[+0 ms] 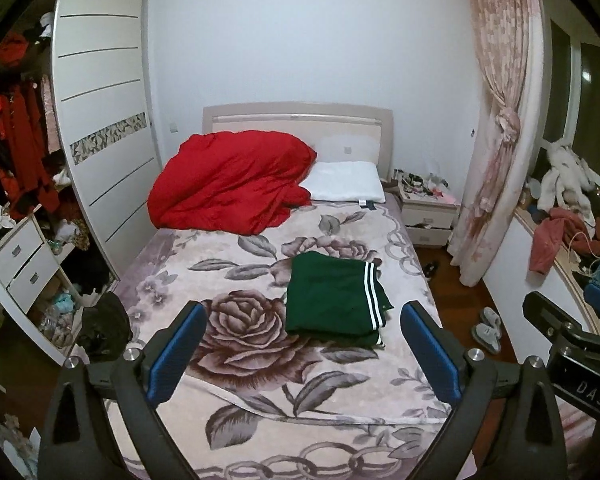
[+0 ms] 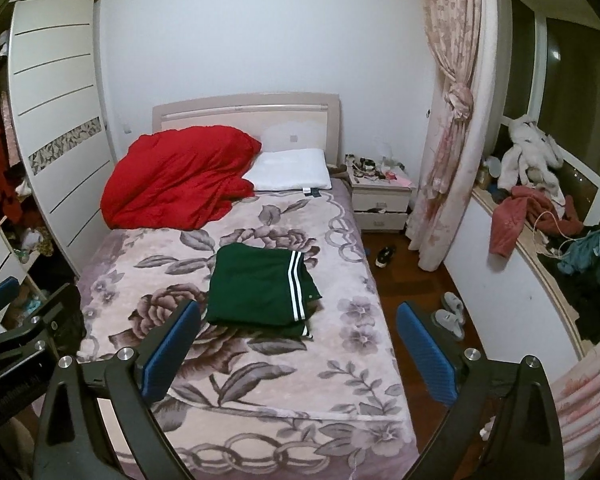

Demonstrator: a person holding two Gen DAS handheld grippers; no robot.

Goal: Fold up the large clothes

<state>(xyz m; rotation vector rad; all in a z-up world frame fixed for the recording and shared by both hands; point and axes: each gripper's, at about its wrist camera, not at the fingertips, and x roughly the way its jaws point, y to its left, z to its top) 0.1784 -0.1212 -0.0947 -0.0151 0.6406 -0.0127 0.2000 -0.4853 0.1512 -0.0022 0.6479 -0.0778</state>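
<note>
A dark green garment with white stripes [image 1: 336,300] lies folded in a flat rectangle on the floral bed blanket [image 1: 236,264]; it also shows in the right wrist view [image 2: 260,288]. My left gripper [image 1: 302,316] is open and empty, held above the near part of the bed, short of the garment. My right gripper [image 2: 298,314] is open and empty, over the bed's right edge, also short of the garment. Each gripper shows at the edge of the other's view.
A red duvet [image 1: 232,180] and white pillow [image 1: 346,186] lie at the headboard. A wardrobe [image 1: 100,120] stands left, a nightstand [image 2: 380,200] and curtain [image 2: 448,120] right. Slippers [image 2: 450,314] sit on the floor. Clothes pile on the window ledge [image 2: 540,216].
</note>
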